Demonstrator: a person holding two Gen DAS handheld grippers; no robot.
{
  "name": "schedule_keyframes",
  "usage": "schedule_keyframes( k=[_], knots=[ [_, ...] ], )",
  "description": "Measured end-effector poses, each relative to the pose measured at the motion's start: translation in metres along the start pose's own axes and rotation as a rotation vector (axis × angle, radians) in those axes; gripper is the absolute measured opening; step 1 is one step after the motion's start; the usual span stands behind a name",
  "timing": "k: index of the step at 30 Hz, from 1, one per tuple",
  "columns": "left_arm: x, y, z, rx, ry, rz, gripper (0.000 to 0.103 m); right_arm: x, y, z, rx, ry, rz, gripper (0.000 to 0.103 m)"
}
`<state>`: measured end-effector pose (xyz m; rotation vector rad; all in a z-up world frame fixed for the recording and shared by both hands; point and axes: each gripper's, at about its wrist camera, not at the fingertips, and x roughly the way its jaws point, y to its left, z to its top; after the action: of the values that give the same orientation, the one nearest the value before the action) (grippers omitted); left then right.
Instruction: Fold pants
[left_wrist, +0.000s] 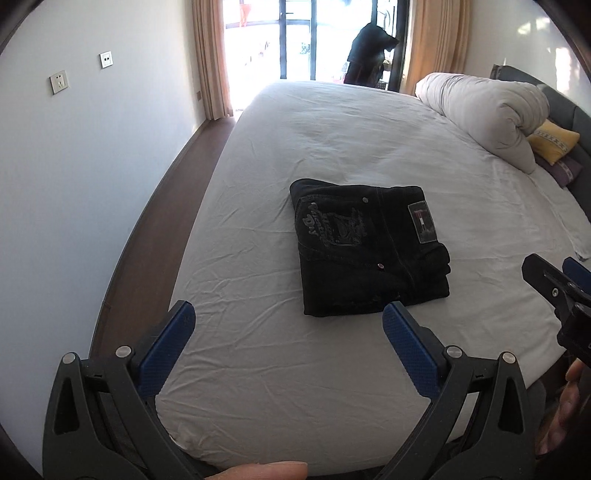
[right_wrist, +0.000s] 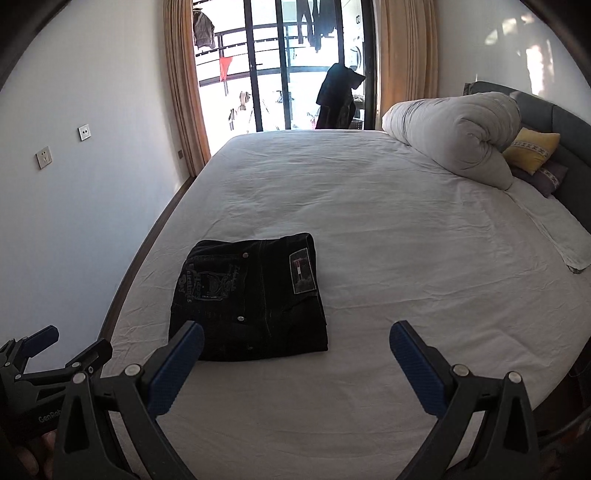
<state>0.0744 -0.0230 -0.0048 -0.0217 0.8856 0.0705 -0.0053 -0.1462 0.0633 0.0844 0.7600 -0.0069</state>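
both grippers hang above the near edge of the bed, holding nothing. left gripper (left_wrist: 288, 317) has its blue-padded fingers (left_wrist: 168, 347) spread wide apart, with bare sheet between them; its right finger tip sits just in front of the near edge of the pants in the left wrist view, apart from the cloth as far as can be told. right gripper (right_wrist: 295, 336) is likewise spread wide, its left fingertip overlapping the near left corner of the pants in its own view, though whether it touches the fabric cannot be told. in the left wrist view the right gripper shows at the right edge, well to the side of the pants.

pants (left_wrist: 369, 251) are dark, almost black, and lie folded into a compact, roughly square bundle on the white sheet of the bed (left_wrist: 332, 147), toward the near half and closer to the left side. on top show a back pocket with pale embroidery (left_wrist: 328, 225), metal rivets, and a rectangular waistband patch (left_wrist: 423, 223).

at the far right of the bed rests a rolled white duvet (left_wrist: 487, 110), with a yellow cushion (left_wrist: 552, 142) beside it against a dark headboard. beyond the bed, beige curtains (left_wrist: 208, 55) frame a glass balcony door, where a dark garment (left_wrist: 369, 51) hangs. part of a hand (left_wrist: 266, 470) shows at the bottom edge of the left wrist view.
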Motion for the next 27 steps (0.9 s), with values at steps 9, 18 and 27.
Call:
schedule_keyframes(
  k=[9, 18, 27],
  knots=[
    [-0.0103, 0.0056, -0.0033, 0.001, 0.010, -0.004, 0.103, 0.0006, 0.0038, -0.0018, -0.009, 0.014, 0.003, 0.103],
    [-0.0107, 0.0046, -0.0040, -0.001, 0.010, -0.005, 0.103, 0.0020, 0.0044, -0.0051, -0.010, 0.033, 0.008, 0.103],
    [-0.0104, 0.0038, -0.0045, 0.001, 0.012, -0.006, 0.103, 0.0051, 0.0037, -0.0057, -0.014, 0.052, 0.011, 0.103]
  ],
)
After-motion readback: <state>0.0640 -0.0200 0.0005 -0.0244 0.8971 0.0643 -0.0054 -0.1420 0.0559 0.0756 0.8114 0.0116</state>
